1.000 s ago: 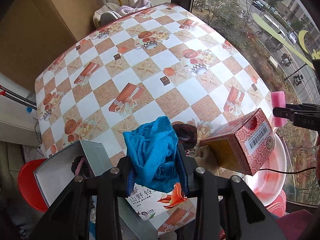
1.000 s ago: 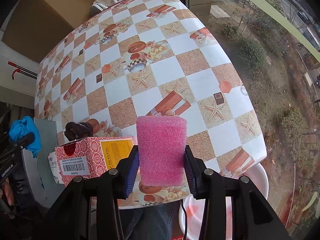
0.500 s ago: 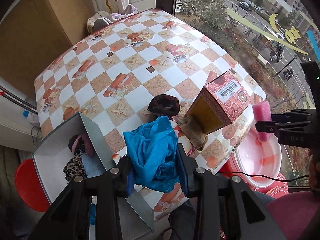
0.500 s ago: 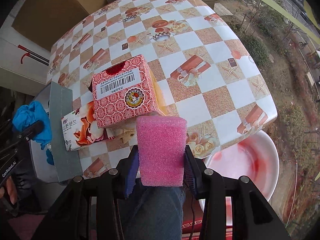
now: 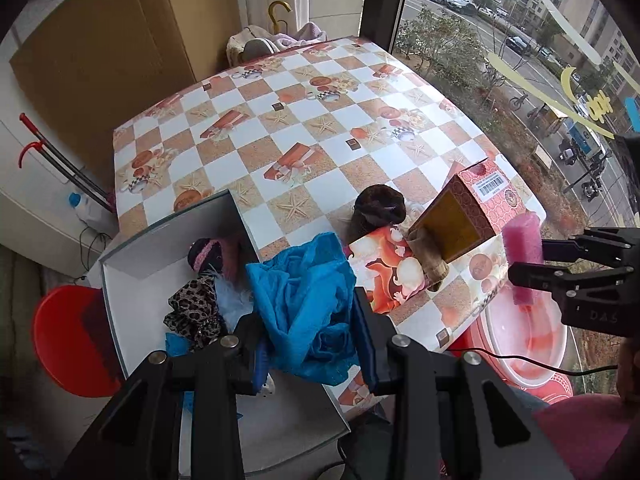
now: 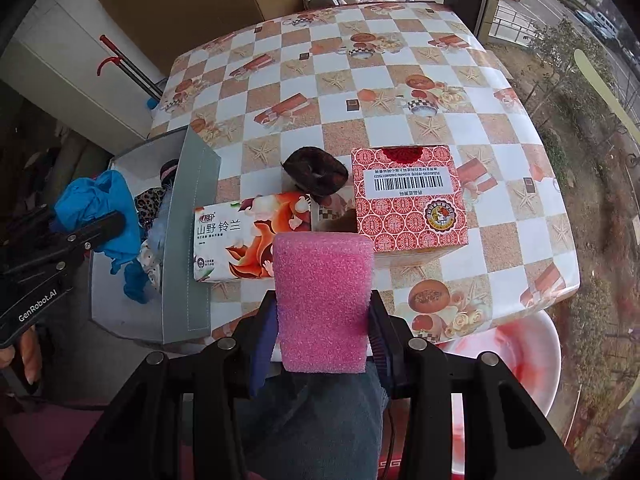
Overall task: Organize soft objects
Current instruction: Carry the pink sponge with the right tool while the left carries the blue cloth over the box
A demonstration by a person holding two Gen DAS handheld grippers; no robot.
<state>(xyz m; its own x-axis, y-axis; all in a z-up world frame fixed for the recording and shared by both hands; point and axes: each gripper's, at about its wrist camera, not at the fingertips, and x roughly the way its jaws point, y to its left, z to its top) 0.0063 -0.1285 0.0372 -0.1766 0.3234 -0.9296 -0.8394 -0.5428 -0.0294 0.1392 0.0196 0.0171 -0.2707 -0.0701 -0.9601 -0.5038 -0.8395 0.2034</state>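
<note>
My left gripper (image 5: 310, 340) is shut on a crumpled blue cloth (image 5: 308, 300) and holds it over the grey open box (image 5: 132, 248) at the table's near left edge; the cloth also shows in the right wrist view (image 6: 100, 208). The box holds a leopard-print fabric (image 5: 192, 308) and a dark item with a pink band (image 5: 206, 252). My right gripper (image 6: 322, 332) is shut on a pink sponge (image 6: 324, 300), held off the table's near edge above a lap. A dark brown soft item (image 6: 316, 172) lies on the table behind the tissue pack (image 6: 248, 236).
A red patterned carton (image 6: 408, 196) stands next to the tissue pack on the checkered table (image 6: 360, 80). A tan cloth (image 5: 430, 256) lies by the carton. A pink-white basin (image 6: 512, 364) sits below the table's right edge. A red stool (image 5: 64, 340) stands left of the box.
Both grippers have pulled back toward the near edge with their loads. The blue cloth now hangs over the grey box; the sponge is held off the table edge.
</note>
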